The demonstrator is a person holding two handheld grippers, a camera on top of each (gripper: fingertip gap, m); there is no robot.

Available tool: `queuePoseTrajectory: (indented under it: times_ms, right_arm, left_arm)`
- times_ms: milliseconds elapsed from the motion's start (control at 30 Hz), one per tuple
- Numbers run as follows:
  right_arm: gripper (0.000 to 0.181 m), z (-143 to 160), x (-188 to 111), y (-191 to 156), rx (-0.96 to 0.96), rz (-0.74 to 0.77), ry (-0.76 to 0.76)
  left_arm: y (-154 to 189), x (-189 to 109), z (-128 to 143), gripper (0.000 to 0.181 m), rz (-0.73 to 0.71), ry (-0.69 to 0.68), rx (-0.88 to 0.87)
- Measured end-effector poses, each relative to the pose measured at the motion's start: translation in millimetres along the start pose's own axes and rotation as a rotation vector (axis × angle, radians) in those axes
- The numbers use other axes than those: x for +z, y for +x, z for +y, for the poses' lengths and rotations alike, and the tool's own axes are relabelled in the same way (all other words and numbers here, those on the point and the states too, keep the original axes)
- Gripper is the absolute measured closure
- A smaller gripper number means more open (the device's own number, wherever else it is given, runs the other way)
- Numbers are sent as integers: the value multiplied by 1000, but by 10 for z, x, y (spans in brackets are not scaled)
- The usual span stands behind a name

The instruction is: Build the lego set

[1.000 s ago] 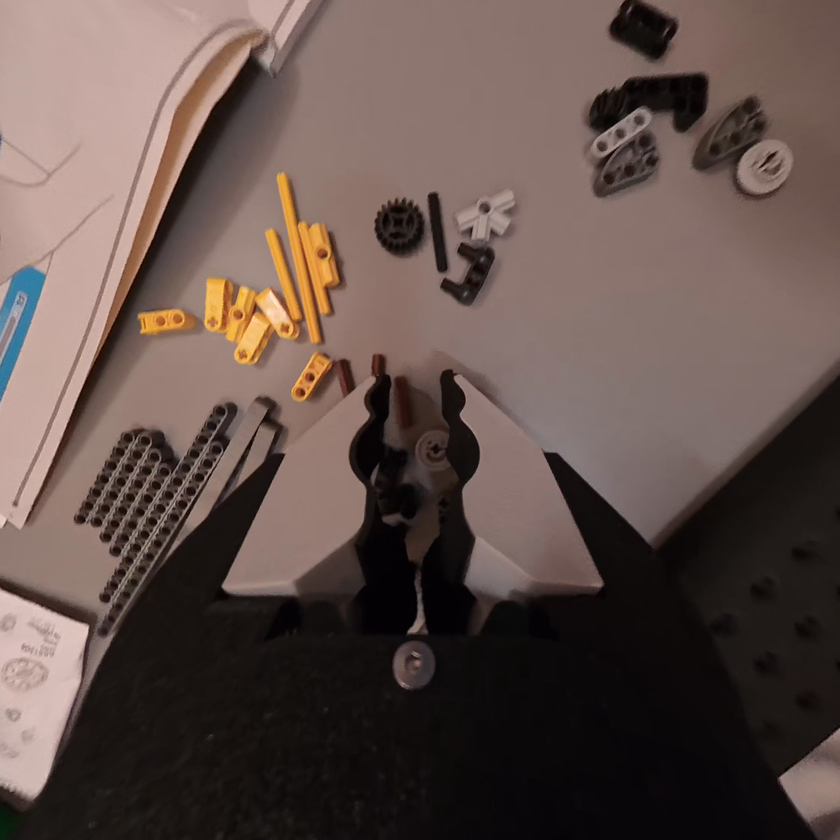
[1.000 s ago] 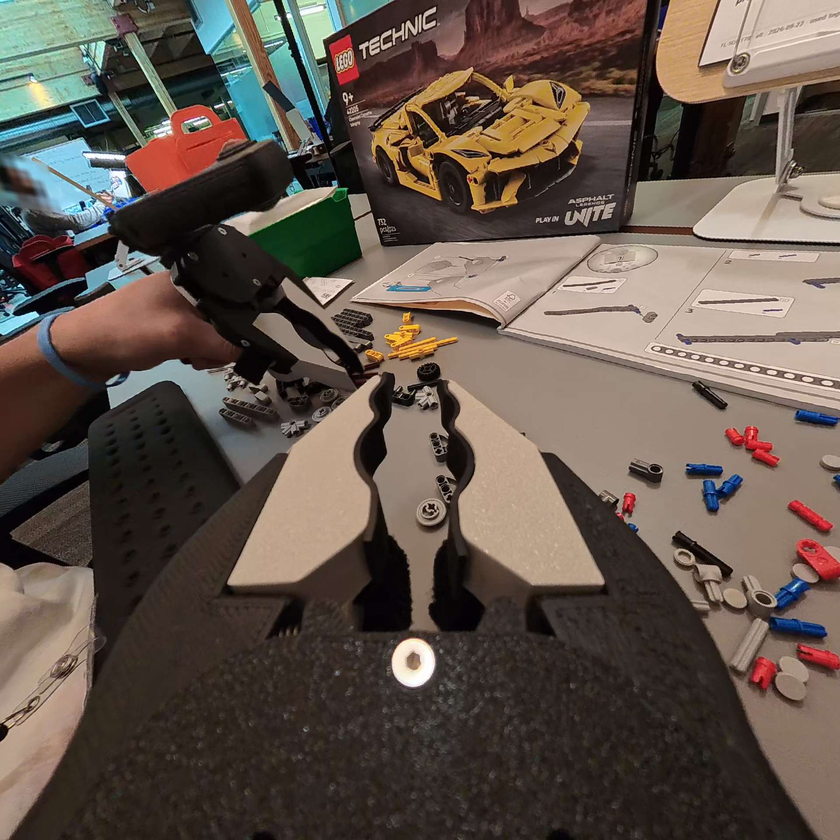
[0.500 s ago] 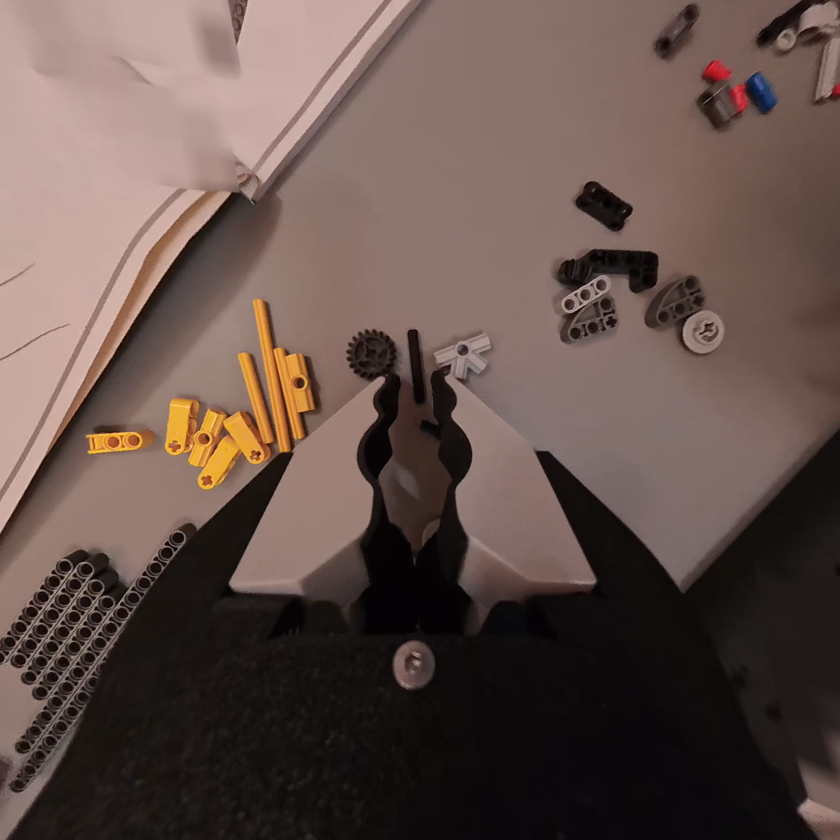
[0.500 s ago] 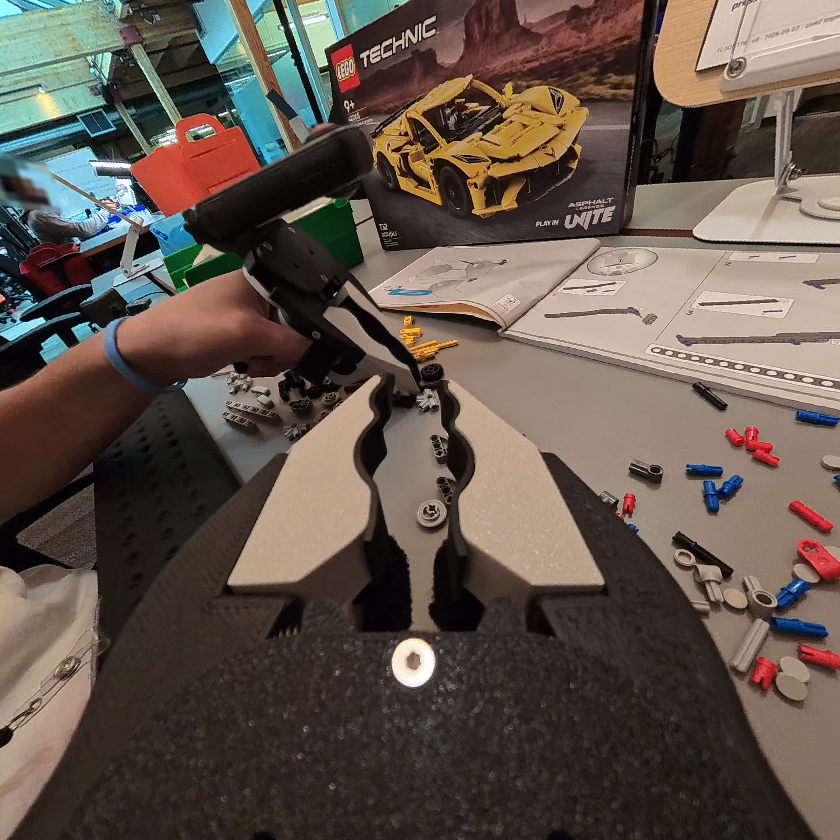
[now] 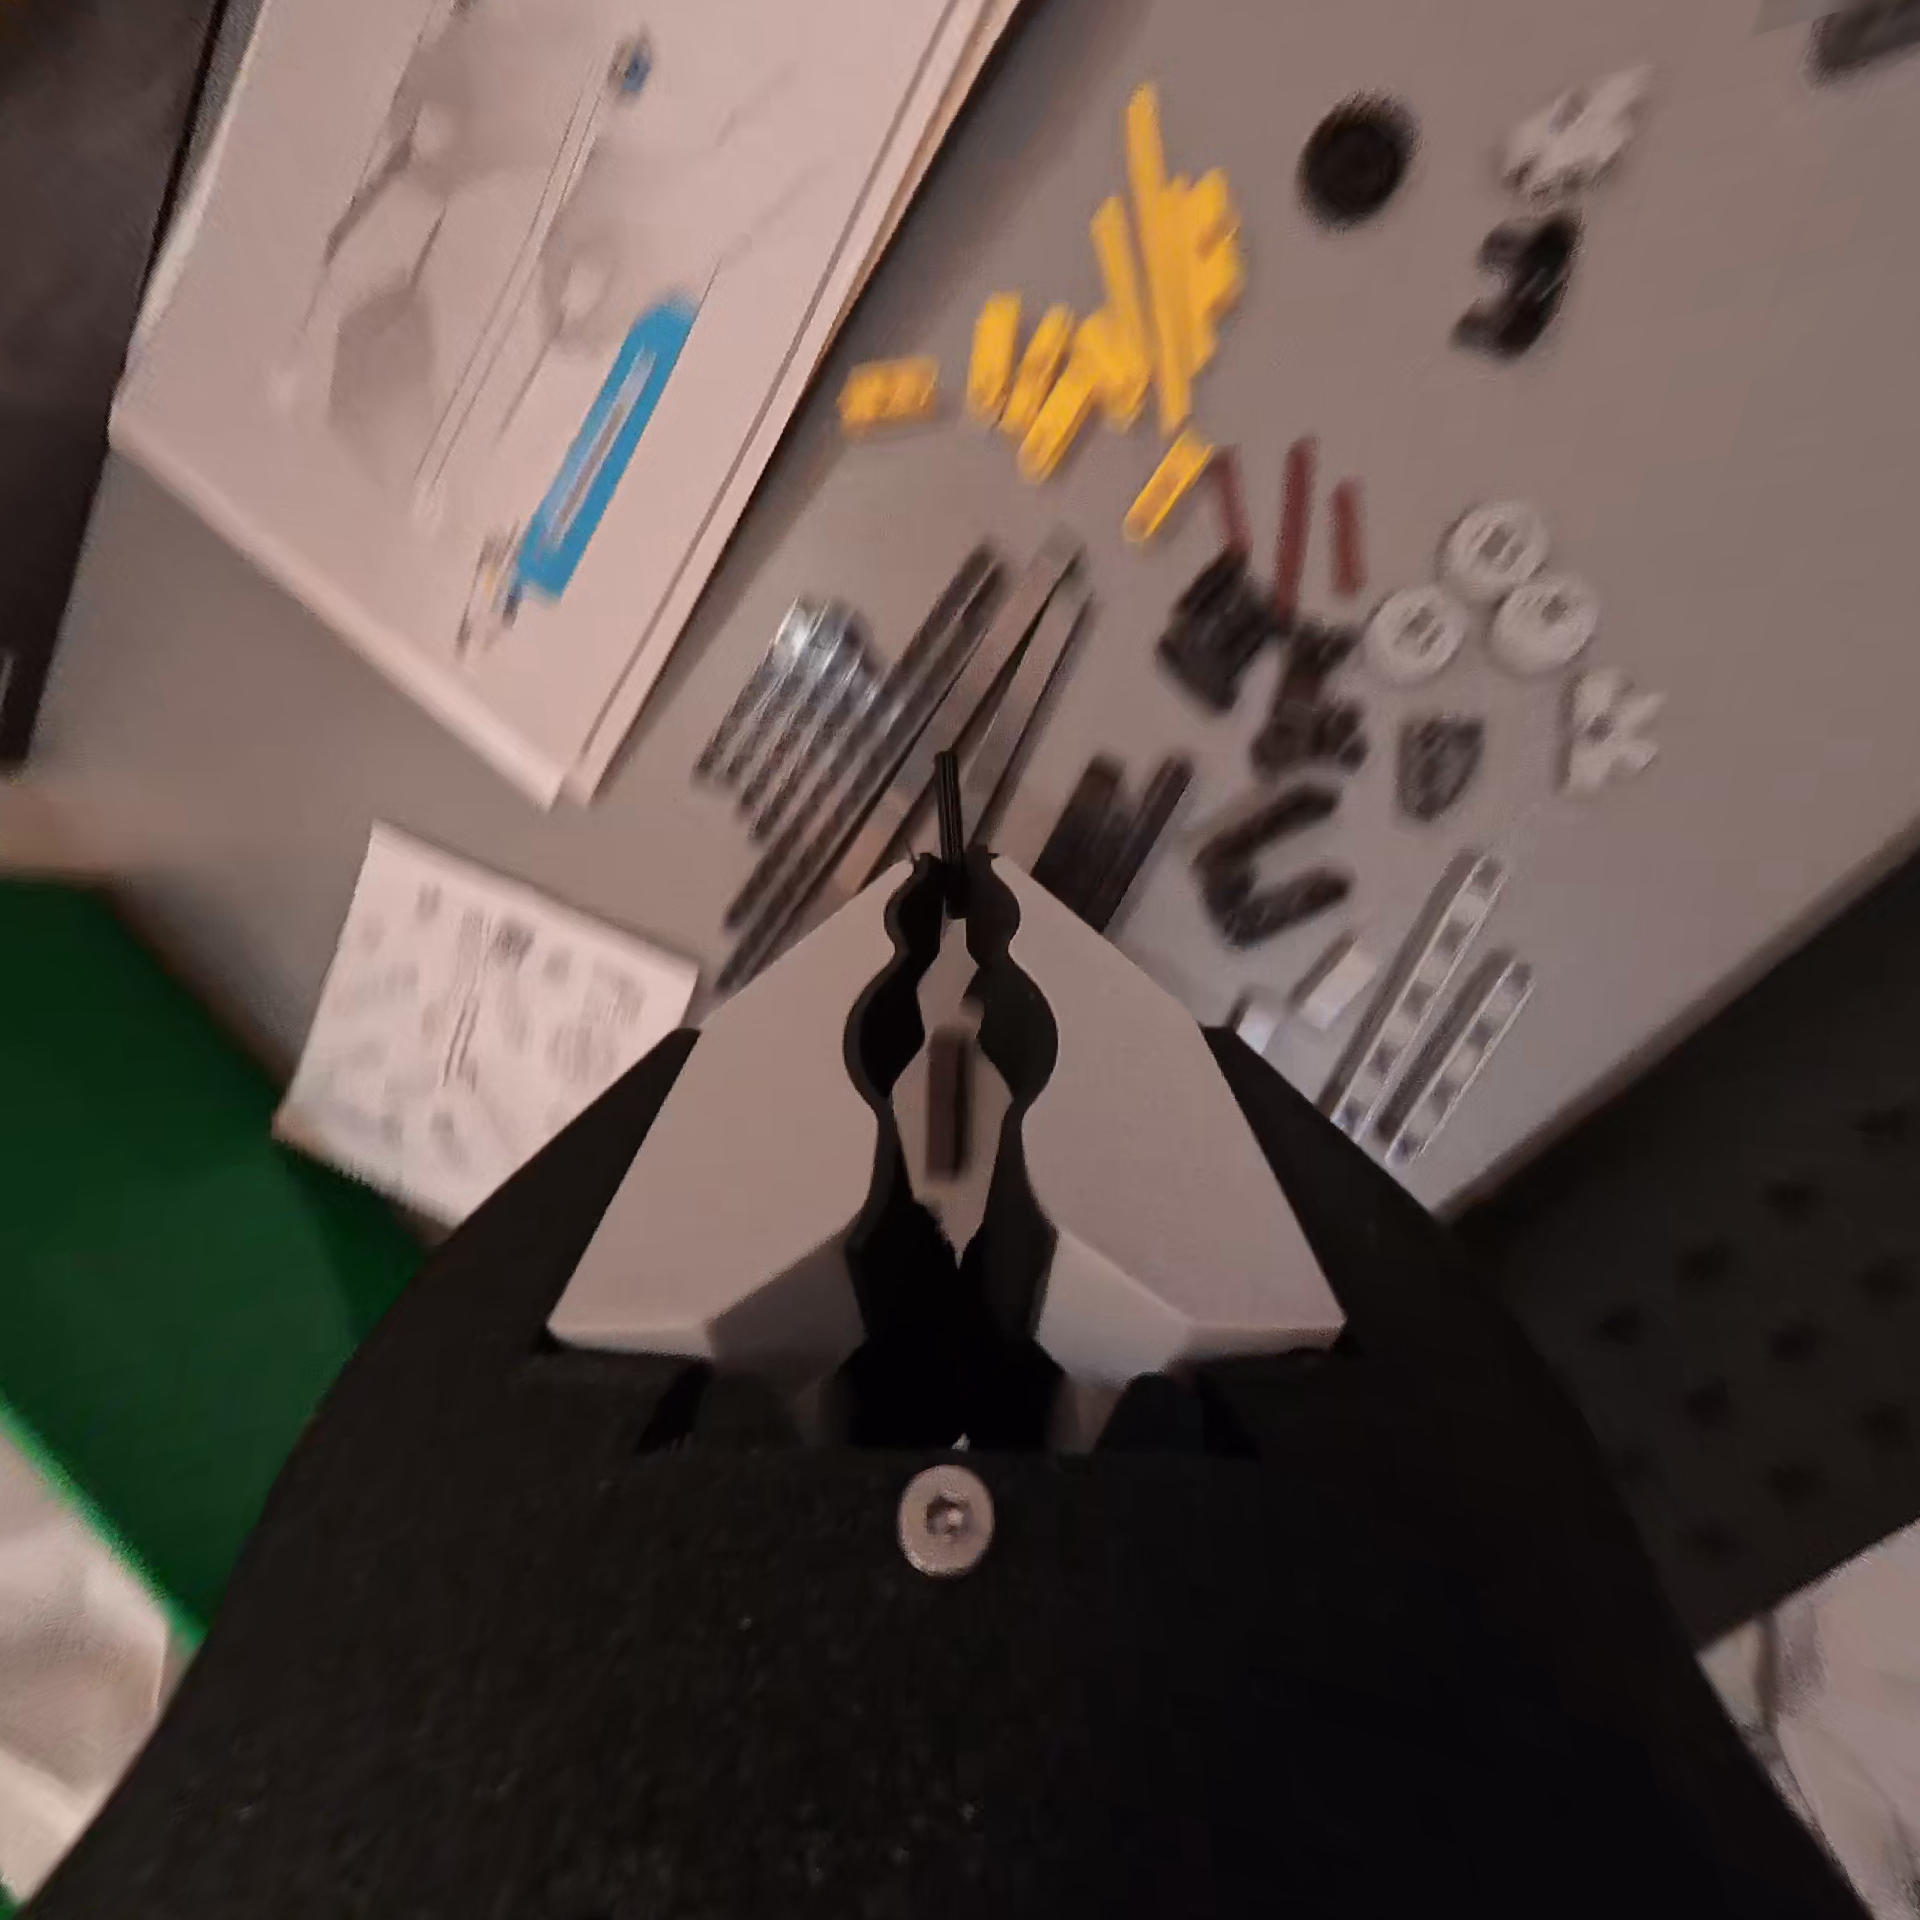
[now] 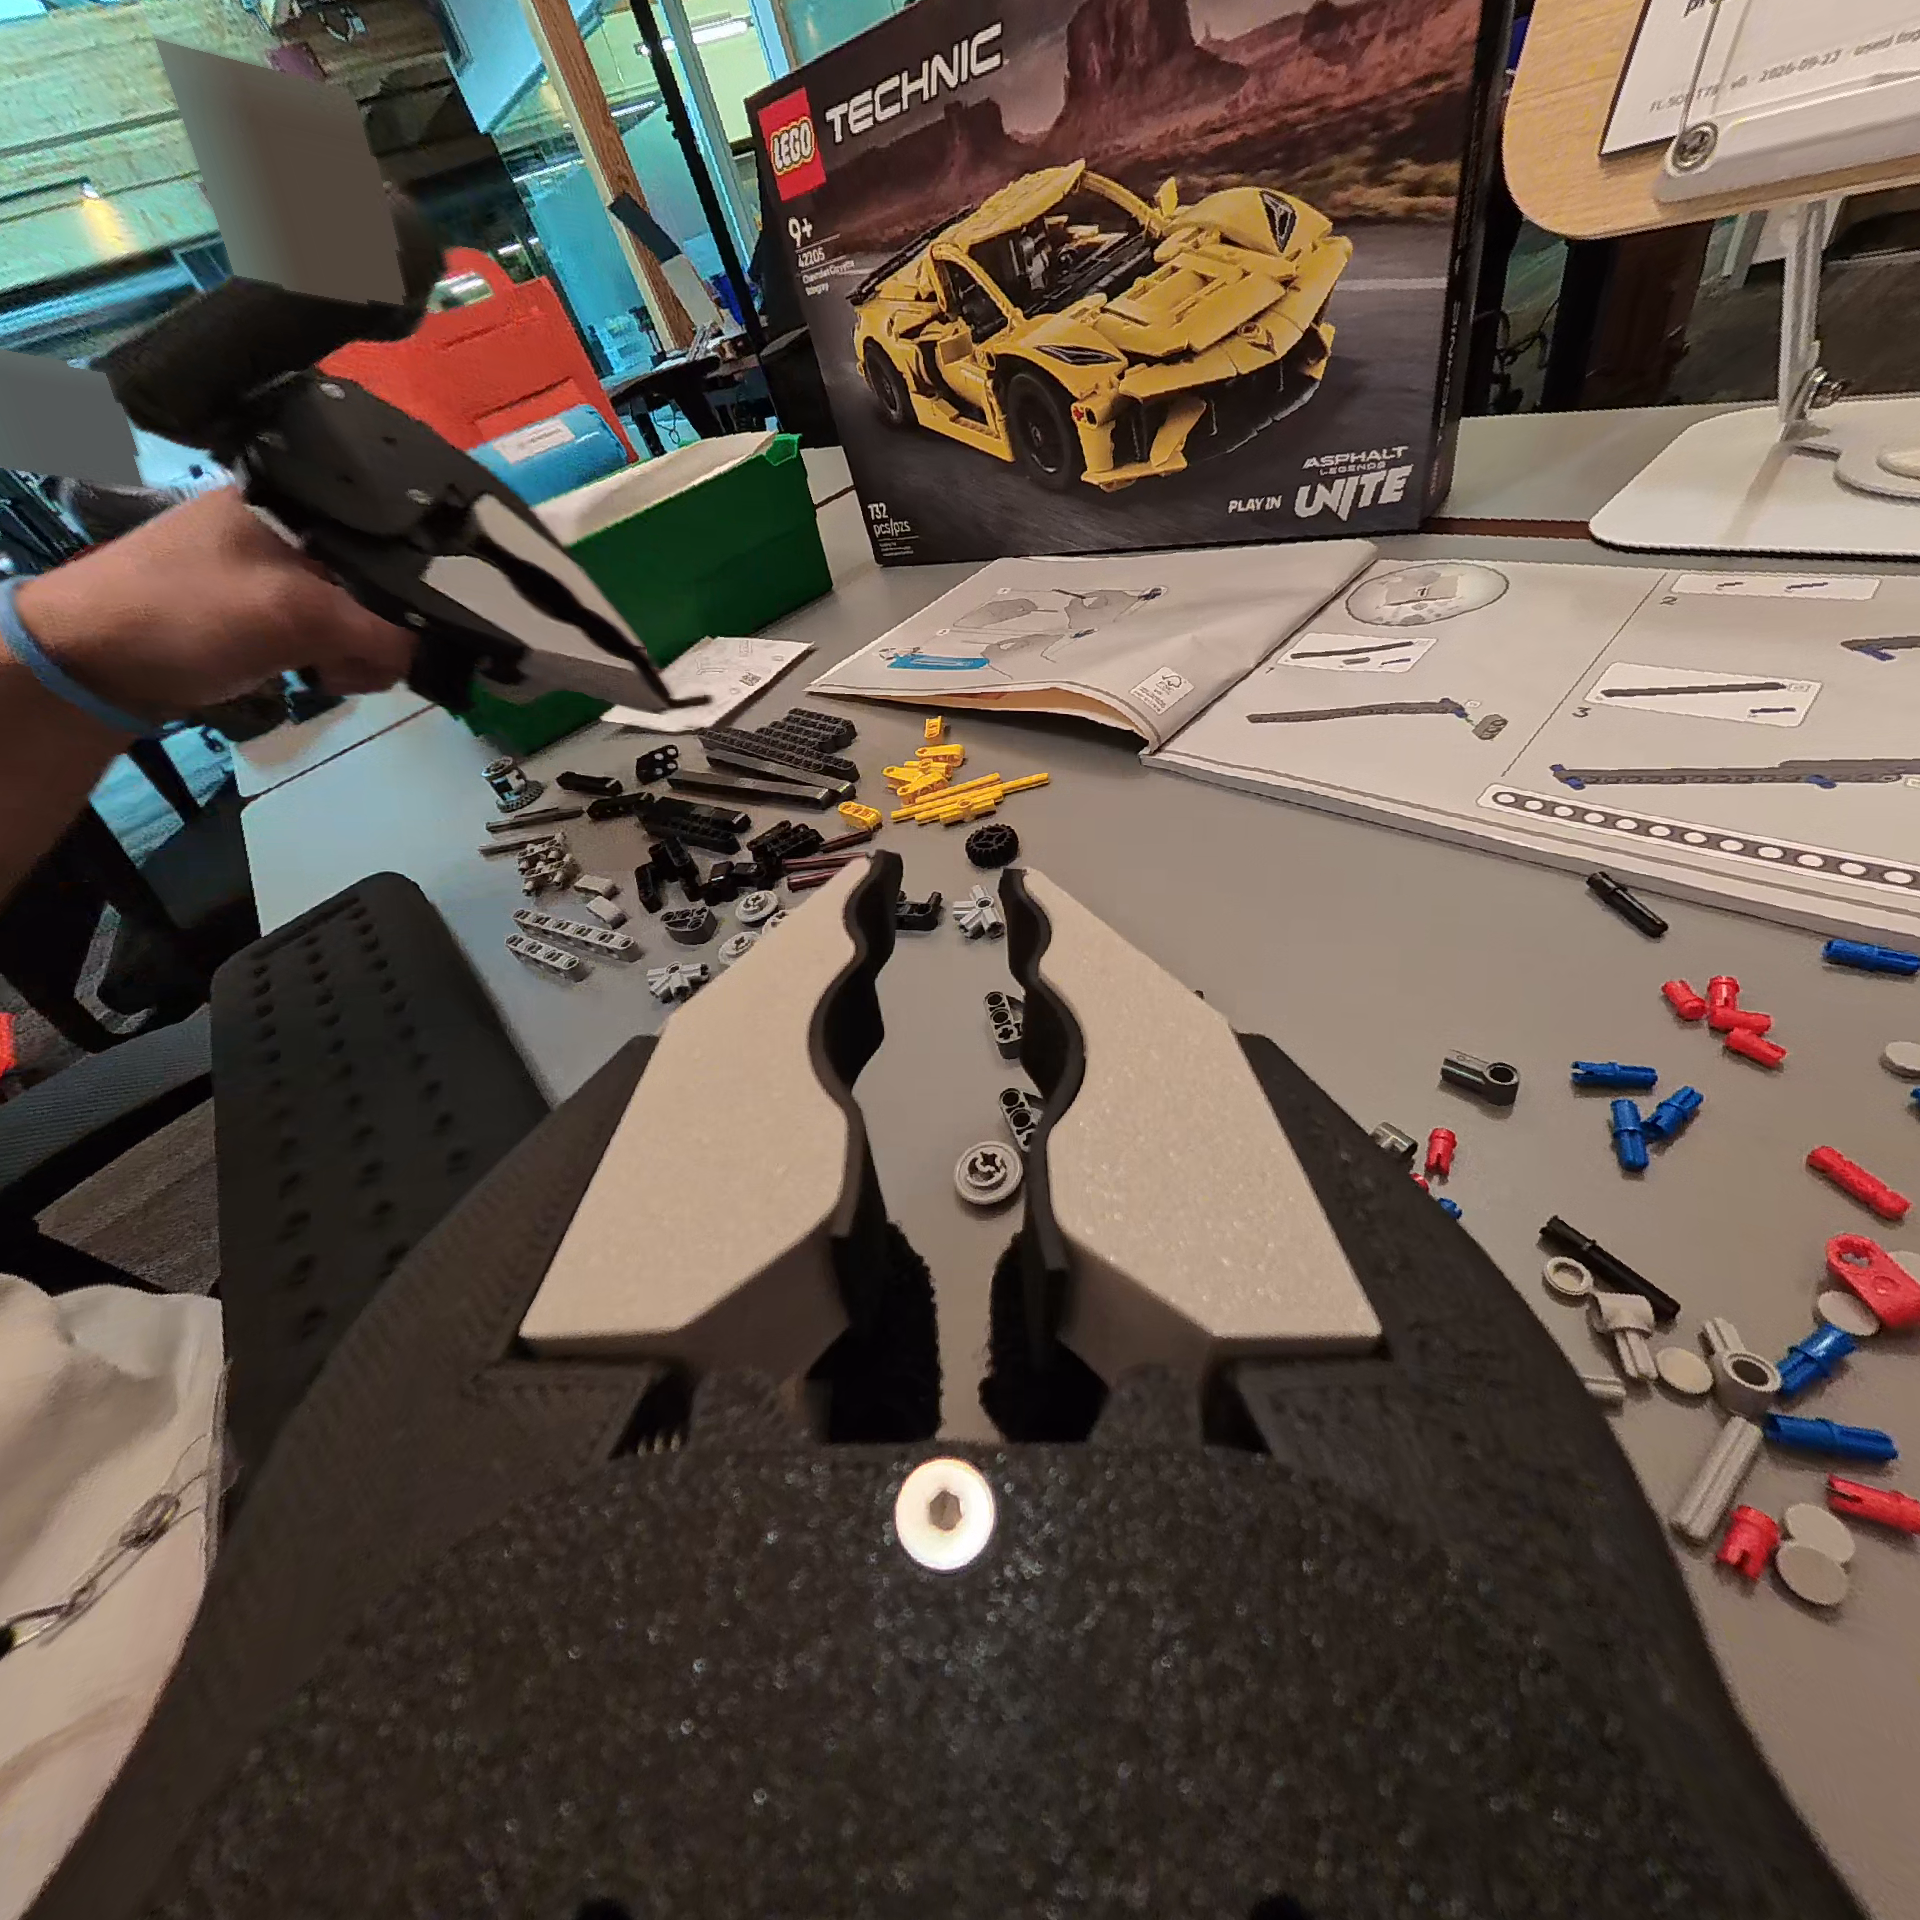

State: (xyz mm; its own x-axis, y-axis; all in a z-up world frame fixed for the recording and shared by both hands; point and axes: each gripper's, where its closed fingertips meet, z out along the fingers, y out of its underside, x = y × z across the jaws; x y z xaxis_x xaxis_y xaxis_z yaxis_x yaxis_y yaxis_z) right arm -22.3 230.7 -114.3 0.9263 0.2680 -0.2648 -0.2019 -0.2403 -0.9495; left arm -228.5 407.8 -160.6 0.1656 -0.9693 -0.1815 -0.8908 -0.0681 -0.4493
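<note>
A: What has the left gripper (image 5: 948, 902) got?

B: Its tips are pinched together on a thin black axle rod (image 5: 947, 805), which sticks straight out past them. In the right wrist view that gripper is up in the air above the grey table (image 6: 1351, 997), held in a hand (image 6: 197, 613), in front of the green plastic bin (image 6: 717, 551).

A: And the right gripper (image 6: 948, 883)?

B: Its jaws stand partly apart with nothing between them. It hangs low over the table, and a round grey bush piece (image 6: 987, 1172) lies on the table seen through the gap.

A: Where are the set's pieces?

B: Taking the open white instruction booklet (image 6: 1455, 707) as the mark: the yellow pins and axles (image 6: 951, 784) lie just in front of its left page, the long black beams (image 6: 779, 743) to the left of those, a black gear (image 6: 990, 844) a little nearer. Red and blue pins (image 6: 1704, 1070) are scattered in front of its right page. The box with the yellow car (image 6: 1112, 281) stands upright behind it.

A: The left wrist view?

B: Blurred; small parts are hard to tell there.
</note>
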Motion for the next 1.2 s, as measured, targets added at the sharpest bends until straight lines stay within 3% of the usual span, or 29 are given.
queuePoseTrajectory:
  times_ms: [133,267,367,733,900,1033,1200]
  right_arm:
    - [161,19,14,4,-6,7,-13]
    - [161,37,30,11,-9,14,-26]
    - [161,43,36,20,-11,21,-31]
    - [161,58,47,38,-9,32,-41]
    - [161,56,45,37,-5,28,-39]
    - [161,49,42,33,0,21,-34]
    - [161,31,27,29,3,17,-20]
  left_arm:
    - [-316,-235,837,179,-16,-71,-181]
    - [-417,-271,1299,179,-13,-93,-235]
    - [-415,-230,1448,179,-3,-114,-196]
    - [-186,-129,1486,175,133,-110,-153]
    - [-233,-227,1221,161,62,-57,-123]
    - [19,-150,395,162,59,106,-6]
    - [492,437,-589,158,103,154,167]
